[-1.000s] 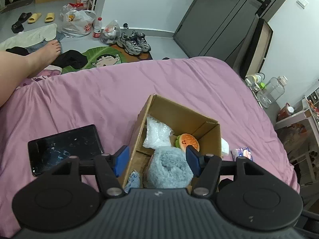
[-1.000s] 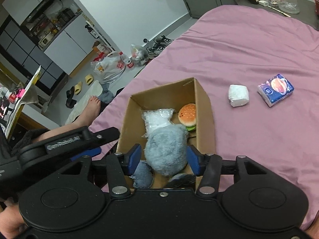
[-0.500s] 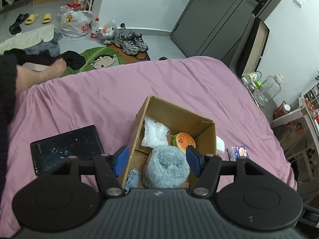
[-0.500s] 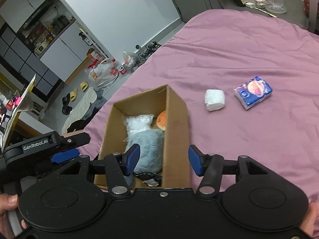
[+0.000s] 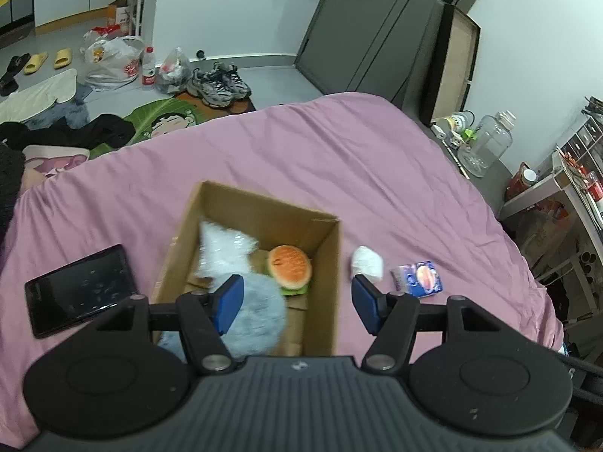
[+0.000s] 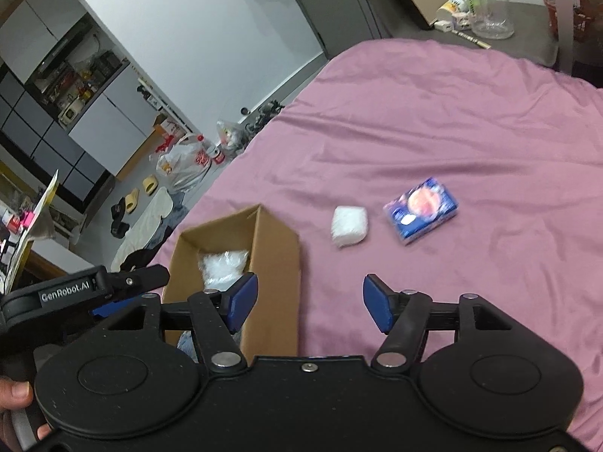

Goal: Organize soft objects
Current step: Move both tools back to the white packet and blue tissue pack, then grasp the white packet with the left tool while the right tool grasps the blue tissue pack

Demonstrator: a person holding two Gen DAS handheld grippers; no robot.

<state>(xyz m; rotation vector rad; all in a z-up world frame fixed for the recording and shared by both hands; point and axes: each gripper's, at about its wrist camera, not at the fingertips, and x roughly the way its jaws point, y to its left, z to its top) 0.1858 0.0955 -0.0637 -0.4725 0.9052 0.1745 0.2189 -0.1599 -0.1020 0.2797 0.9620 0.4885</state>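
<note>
An open cardboard box (image 5: 325,263) (image 6: 277,252) sits on the pink bed. Inside it lie a grey fluffy plush (image 5: 256,314), a burger plush (image 5: 289,266) and a clear plastic bag (image 5: 224,250) (image 6: 222,263). A white soft wad (image 5: 367,261) (image 6: 348,225) and a blue tissue pack (image 5: 418,278) (image 6: 422,211) lie on the sheet right of the box. My left gripper (image 5: 296,301) hovers open over the box's near end, holding nothing. My right gripper (image 6: 309,301) is open and empty, above the box's right wall and the sheet, short of the wad.
A black tablet (image 5: 81,290) lies on the bed left of the box. Shoes (image 5: 218,83), bags and slippers lie on the floor beyond the bed's far edge. A side table with a glass jar (image 5: 486,143) stands to the right. A hand (image 6: 15,395) grips the left device.
The right gripper let go of the grey plush into the box, opened, and swung right toward the wad and tissue pack. The left view shifted slightly right; the leg left its view.
</note>
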